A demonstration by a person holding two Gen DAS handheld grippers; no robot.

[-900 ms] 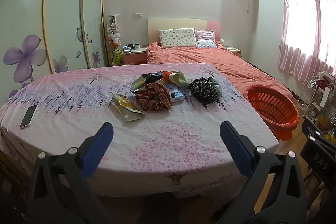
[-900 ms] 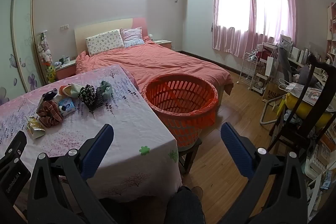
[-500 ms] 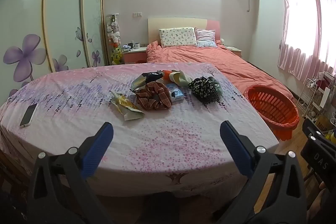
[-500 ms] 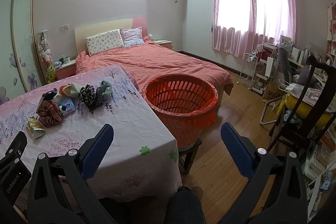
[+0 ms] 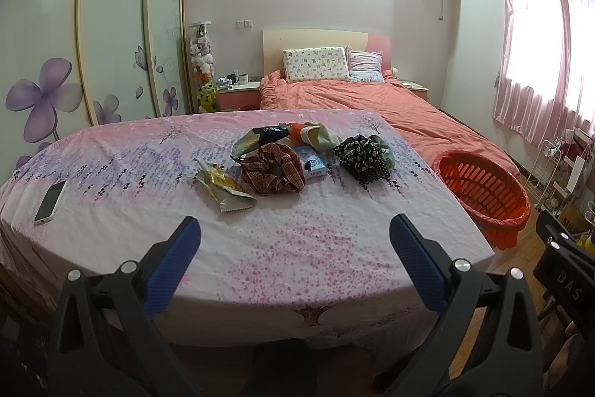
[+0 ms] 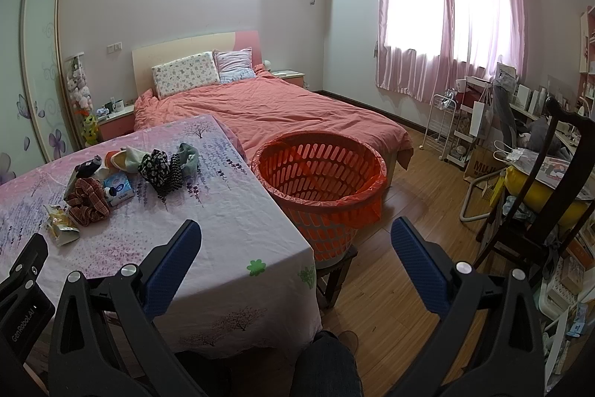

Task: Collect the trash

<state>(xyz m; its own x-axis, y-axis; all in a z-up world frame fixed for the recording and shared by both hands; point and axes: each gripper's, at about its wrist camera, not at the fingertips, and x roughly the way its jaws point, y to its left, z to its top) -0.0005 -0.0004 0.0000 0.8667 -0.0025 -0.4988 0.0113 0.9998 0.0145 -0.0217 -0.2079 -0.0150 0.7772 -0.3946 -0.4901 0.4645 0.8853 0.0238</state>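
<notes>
A table under a pink flowered cloth point(image 5: 297, 248) carries a loose heap. In it are a yellow snack wrapper point(image 5: 223, 186), a dark snack bag point(image 5: 260, 138), a blue tissue pack point(image 5: 311, 163), a plaid scrunchie point(image 5: 273, 172) and a black patterned cloth point(image 5: 362, 157). An orange basket point(image 6: 321, 177) lined with a red bag stands off the table's right end. My left gripper point(image 5: 293, 259) hangs open over the near table edge, well short of the heap. My right gripper point(image 6: 295, 257) is open above the table's corner, with the basket ahead.
A phone point(image 5: 50, 199) lies at the table's left edge. Behind the table is a bed point(image 6: 279, 110) with an orange cover. A dark chair point(image 6: 550, 181), a wire rack point(image 6: 444, 121) and a cluttered desk fill the right side. Wooden floor point(image 6: 409, 211) lies between.
</notes>
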